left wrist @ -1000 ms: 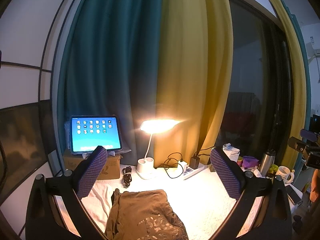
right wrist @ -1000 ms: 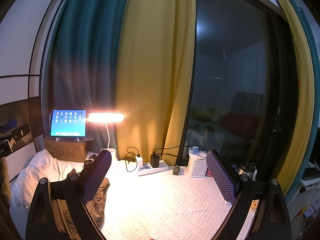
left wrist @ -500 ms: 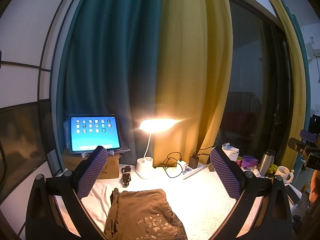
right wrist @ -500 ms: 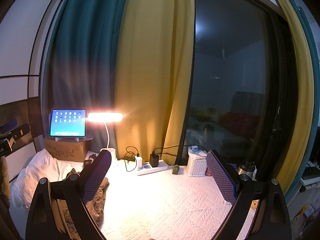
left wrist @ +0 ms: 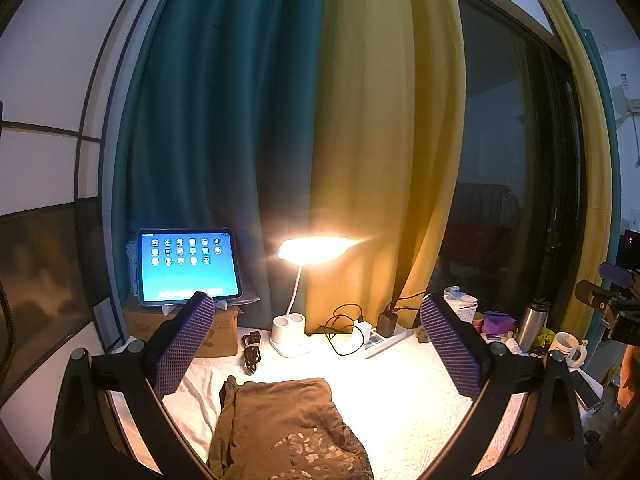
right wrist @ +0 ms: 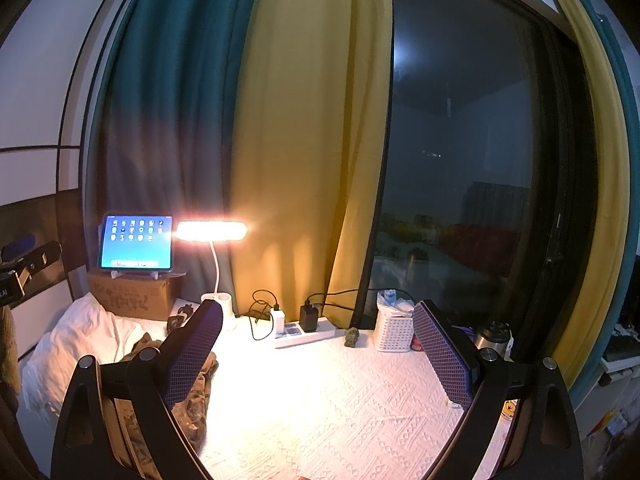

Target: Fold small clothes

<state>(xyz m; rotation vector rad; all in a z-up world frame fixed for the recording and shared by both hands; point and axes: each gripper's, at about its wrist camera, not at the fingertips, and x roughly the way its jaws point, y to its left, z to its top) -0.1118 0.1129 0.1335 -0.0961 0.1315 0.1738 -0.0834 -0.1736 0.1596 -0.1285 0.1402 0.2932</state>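
Observation:
A brown garment [left wrist: 280, 424] with a pale print lies folded flat on the white textured cover [left wrist: 404, 408], low in the left wrist view. My left gripper [left wrist: 316, 344] hovers above it, open and holding nothing. In the right wrist view the same garment [right wrist: 196, 404] shows only as a strip at the lower left, partly hidden by the left finger. My right gripper [right wrist: 318, 354] stands open over the bare cover [right wrist: 340, 412], to the right of the garment.
A lit desk lamp [left wrist: 312, 252], a tablet [left wrist: 186, 266] on a cardboard box [left wrist: 218, 336], a power strip [right wrist: 304, 332] with cables and a white basket [right wrist: 392, 332] line the back edge. A steel flask [left wrist: 530, 324] and mug [left wrist: 566, 348] stand at the right. A white pillow [right wrist: 80, 336] lies at the left.
Both grippers have barely shifted; the left wrist view has drifted slightly. The garment lies as before.

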